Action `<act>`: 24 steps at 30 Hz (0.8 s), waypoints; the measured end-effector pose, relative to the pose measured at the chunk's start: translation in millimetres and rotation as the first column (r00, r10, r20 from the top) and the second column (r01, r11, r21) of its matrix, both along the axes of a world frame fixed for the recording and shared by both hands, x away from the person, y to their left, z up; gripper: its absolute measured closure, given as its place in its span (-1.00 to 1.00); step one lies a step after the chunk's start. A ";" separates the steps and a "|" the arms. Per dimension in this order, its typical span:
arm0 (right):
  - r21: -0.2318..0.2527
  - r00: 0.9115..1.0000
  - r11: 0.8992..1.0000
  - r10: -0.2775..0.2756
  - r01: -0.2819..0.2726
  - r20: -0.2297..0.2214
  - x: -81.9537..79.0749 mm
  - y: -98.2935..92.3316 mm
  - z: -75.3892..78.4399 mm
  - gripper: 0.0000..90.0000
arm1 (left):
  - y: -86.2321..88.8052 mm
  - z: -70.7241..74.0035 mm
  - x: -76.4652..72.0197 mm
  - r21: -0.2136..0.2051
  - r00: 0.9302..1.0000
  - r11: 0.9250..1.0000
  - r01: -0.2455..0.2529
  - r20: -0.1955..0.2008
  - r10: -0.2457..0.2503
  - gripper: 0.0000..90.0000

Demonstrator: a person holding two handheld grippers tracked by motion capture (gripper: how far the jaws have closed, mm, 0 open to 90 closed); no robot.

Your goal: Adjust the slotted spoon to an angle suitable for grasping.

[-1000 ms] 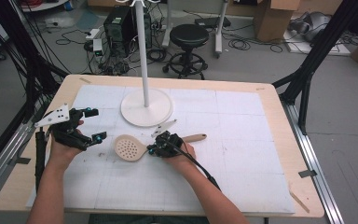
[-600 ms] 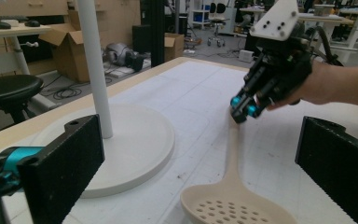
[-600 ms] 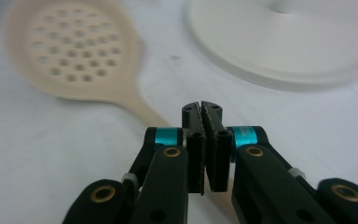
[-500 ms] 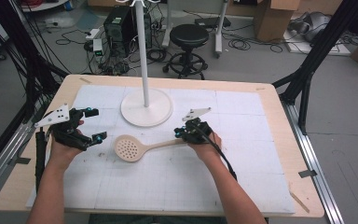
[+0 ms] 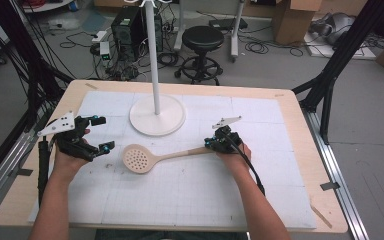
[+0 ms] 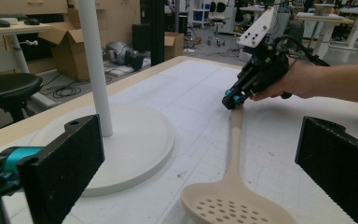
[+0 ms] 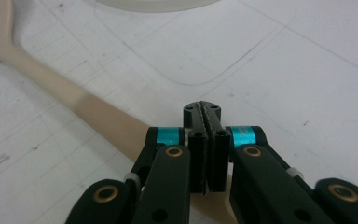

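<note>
A beige slotted spoon (image 5: 145, 159) lies flat on the white mat, bowl to the left and handle running right. My right gripper (image 5: 211, 143) is shut, its black jaws pressed together with nothing between them, right over the end of the handle (image 7: 98, 112). From the left gripper view that right gripper (image 6: 235, 100) sits at the far tip of the spoon (image 6: 235, 200). My left gripper (image 5: 104, 133) hovers at the table's left side, open wide, pointing across at the spoon bowl and apart from it.
A white stand with a round base (image 5: 157, 115) and a tall pole (image 6: 93, 65) stands at the back middle of the mat. A stool (image 5: 202, 40), boxes and cables are on the floor beyond the table's far edge.
My right gripper has slid to the right along the spoon handle, from near the bowl to the handle's end. The spoon and my left gripper have stayed put.
</note>
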State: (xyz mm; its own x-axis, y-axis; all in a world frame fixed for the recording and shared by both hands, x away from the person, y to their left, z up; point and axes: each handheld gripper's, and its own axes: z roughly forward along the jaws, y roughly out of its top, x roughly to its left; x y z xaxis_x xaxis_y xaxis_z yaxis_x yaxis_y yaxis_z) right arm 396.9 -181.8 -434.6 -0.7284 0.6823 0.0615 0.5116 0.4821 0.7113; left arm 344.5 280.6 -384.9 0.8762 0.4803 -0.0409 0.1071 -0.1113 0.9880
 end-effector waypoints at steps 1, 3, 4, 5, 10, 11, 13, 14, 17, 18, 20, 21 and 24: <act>-0.002 1.000 1.000 0.005 -0.005 -0.001 -1.8 0.3 -0.2 0.98 | 0.1 0.2 -0.1 -0.001 1.000 1.000 -0.001 0.002 0.001 -0.96; -0.001 1.000 1.000 0.009 -0.009 -0.004 -5.7 0.2 -0.4 0.98 | 0.3 0.5 -0.5 -0.004 1.000 1.000 -0.002 0.003 0.002 -0.96; -0.003 1.000 1.000 0.017 -0.017 -0.002 -7.2 0.0 -0.8 0.98 | 0.5 0.7 -0.6 -0.002 1.000 1.000 -0.002 0.003 0.002 -0.96; -0.003 1.000 1.000 0.019 -0.019 -0.005 -9.7 0.4 -0.9 0.98 | 0.6 0.7 -0.6 -0.001 1.000 1.000 -0.004 0.003 0.004 -0.96; -0.046 0.997 0.997 0.069 -0.070 -0.019 -20.0 6.4 -3.5 0.98 | 0.0 0.6 -0.5 -0.001 1.000 1.000 -0.002 0.004 0.002 -0.96; -0.060 0.997 0.995 0.079 -0.080 -0.020 -21.7 8.5 -4.1 0.98 | 0.1 0.7 -0.7 -0.002 1.000 1.000 -0.003 0.004 0.003 -0.96; -0.075 0.996 0.993 0.090 -0.090 -0.003 -24.6 10.8 -1.9 0.97 | 0.2 0.9 -0.9 -0.004 1.000 1.000 -0.003 0.004 0.003 -0.96; -0.075 0.996 0.993 0.090 -0.090 -0.003 -24.6 10.8 -1.9 0.97 | 0.2 0.9 -0.9 -0.004 1.000 1.000 -0.003 0.004 0.003 -0.96; -0.026 0.996 0.996 0.085 -0.085 0.033 -28.1 7.6 8.9 0.91 | 1.0 1.5 -1.1 -0.004 1.000 1.000 -0.003 0.008 0.003 -0.96; -0.014 0.996 0.997 0.081 -0.081 0.035 -29.4 6.4 11.4 0.89 | 1.2 1.6 -1.2 -0.005 1.000 1.000 -0.003 0.008 0.003 -0.96; 0.020 0.996 0.997 0.075 -0.076 0.055 -32.2 1.2 18.6 0.86 | 1.4 1.7 -1.2 -0.007 1.000 1.000 -0.003 0.010 0.003 -0.96; 0.035 0.995 0.997 0.071 -0.073 0.066 -33.9 -2.0 22.7 0.84 | 1.5 1.8 -1.2 -0.007 1.000 1.000 -0.003 0.010 0.003 -0.96; 0.085 0.994 0.994 0.055 -0.063 0.094 -38.0 -9.8 31.7 0.77 | 1.4 2.2 -1.6 -0.008 1.000 1.000 -0.003 0.012 0.003 -0.96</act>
State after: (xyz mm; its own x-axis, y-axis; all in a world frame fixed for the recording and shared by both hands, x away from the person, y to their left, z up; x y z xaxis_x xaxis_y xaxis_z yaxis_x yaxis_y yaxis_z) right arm 358.8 -191.6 -402.8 -0.7725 0.6330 0.0507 0.4153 0.4431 0.7945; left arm 342.9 282.0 -382.7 0.8750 0.4829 -0.0342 0.0958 -0.1036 0.9900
